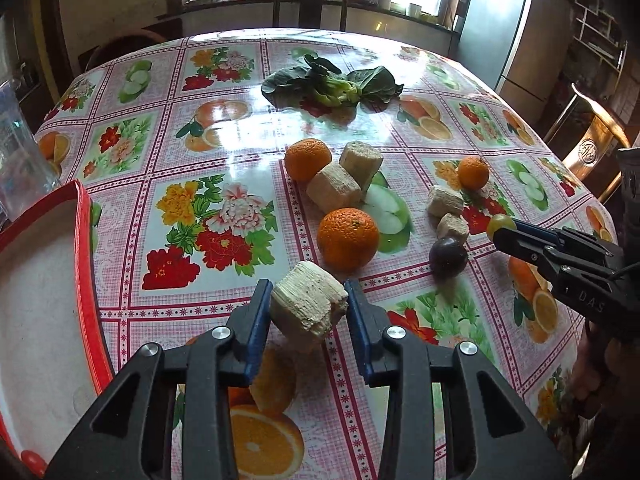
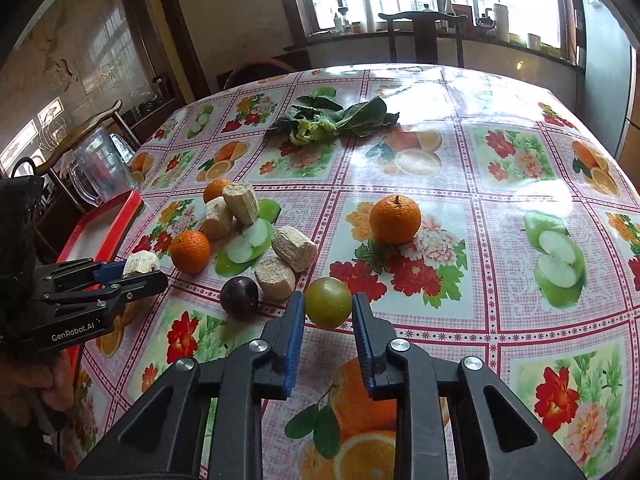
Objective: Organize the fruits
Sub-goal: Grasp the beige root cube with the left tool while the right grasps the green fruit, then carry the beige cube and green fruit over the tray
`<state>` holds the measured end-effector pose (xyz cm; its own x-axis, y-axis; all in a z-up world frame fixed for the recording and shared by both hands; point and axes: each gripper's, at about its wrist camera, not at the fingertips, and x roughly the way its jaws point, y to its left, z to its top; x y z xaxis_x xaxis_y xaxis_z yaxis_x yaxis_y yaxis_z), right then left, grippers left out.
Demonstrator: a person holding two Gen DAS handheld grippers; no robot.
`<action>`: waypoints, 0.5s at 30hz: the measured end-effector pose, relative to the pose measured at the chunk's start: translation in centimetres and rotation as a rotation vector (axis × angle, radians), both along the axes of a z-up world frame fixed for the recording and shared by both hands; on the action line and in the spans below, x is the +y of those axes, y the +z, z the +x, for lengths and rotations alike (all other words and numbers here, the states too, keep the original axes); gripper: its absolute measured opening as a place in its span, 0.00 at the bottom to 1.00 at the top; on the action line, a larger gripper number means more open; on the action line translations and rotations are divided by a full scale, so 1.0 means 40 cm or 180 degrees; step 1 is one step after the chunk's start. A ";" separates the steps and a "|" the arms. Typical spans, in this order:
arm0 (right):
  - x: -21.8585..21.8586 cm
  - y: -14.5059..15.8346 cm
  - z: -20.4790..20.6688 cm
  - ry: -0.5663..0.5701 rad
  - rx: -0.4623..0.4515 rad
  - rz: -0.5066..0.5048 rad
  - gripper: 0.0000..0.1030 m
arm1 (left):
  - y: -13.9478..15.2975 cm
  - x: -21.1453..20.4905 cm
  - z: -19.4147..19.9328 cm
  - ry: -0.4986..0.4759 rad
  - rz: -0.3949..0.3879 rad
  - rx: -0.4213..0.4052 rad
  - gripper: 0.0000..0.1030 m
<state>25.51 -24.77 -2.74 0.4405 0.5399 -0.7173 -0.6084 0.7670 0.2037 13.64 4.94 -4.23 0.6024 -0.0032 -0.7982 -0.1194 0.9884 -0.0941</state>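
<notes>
My left gripper is shut on a pale sugarcane chunk and holds it above the table, next to the red tray. My right gripper is shut on a green plum; it also shows in the left wrist view. On the tablecloth lie three oranges, a dark plum and several more sugarcane chunks.
A leafy green vegetable lies farther back on the table. A clear plastic jug stands beyond the tray at the left edge. Wooden chairs stand around the table. A small red fruit lies in the tray's near corner.
</notes>
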 end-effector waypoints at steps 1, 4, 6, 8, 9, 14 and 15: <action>-0.005 0.007 -0.008 0.0003 0.0002 0.0024 0.23 | 0.004 0.000 -0.009 0.0001 -0.0031 -0.0021 0.33; -0.017 0.029 -0.035 0.0015 -0.0010 0.0096 0.24 | 0.023 0.000 -0.042 0.0018 -0.0123 -0.0105 0.33; -0.020 0.043 -0.054 0.0033 -0.0022 0.0146 0.24 | 0.040 0.000 -0.066 0.0025 -0.0154 -0.0164 0.33; -0.020 0.057 -0.076 0.0060 -0.0036 0.0190 0.24 | 0.056 0.002 -0.093 0.0031 -0.0187 -0.0224 0.33; -0.017 0.064 -0.086 0.0079 -0.0038 0.0212 0.24 | 0.063 0.005 -0.105 0.0038 -0.0196 -0.0246 0.33; 0.001 0.090 -0.137 0.0172 -0.0050 0.0303 0.24 | 0.091 0.026 -0.169 0.0086 -0.0238 -0.0347 0.33; 0.007 0.095 -0.147 0.0193 -0.0062 0.0308 0.24 | 0.095 0.031 -0.181 0.0100 -0.0246 -0.0364 0.33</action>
<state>19.63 -24.50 1.06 0.4181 0.6322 -0.6523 -0.6577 0.7060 0.2627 6.38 6.19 -0.43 0.6901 -0.0418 -0.7225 -0.1344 0.9736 -0.1847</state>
